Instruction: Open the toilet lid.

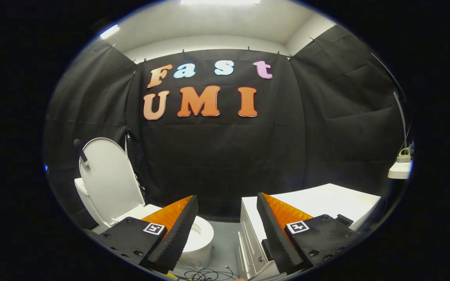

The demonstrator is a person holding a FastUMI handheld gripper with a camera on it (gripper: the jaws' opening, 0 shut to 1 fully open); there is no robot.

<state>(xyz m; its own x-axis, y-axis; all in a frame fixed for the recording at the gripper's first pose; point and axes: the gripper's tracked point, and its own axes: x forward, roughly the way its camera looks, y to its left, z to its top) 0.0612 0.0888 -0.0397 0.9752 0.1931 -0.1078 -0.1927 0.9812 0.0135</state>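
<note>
- Since the toilet lid already stands upright, leaning back toward the tank behind the left finger, the lifting part of the task looks done, and the step in hand, as I judge it, is to draw clear without knocking the lid back down.
- With its jaws spread wide and nothing between them, the gripper holds nothing; its fingers are well apart from the lid, with the dark booth wall showing in the gap.
- To finish well, I would keep the gripper away from the lid's edge and check that the lid rests past its balance point, since a lid standing nearly straight could drop forward at a small bump.
- A small dark piece sits on the lid's upper left edge; whether it is a handle or a clip is hard to make out.
- Part of the toilet bowl shows just beyond the left finger, but the finger covers most of the seat and the hinge, so how firmly the lid sits at its base cannot be told.
- Right of the toilet stands a white cabinet, its front partly hidden by the right finger.
- Loose cables lie on the floor between the fingers, cut off below.
- A small shelf on the far right carries something too small to identify.
</note>
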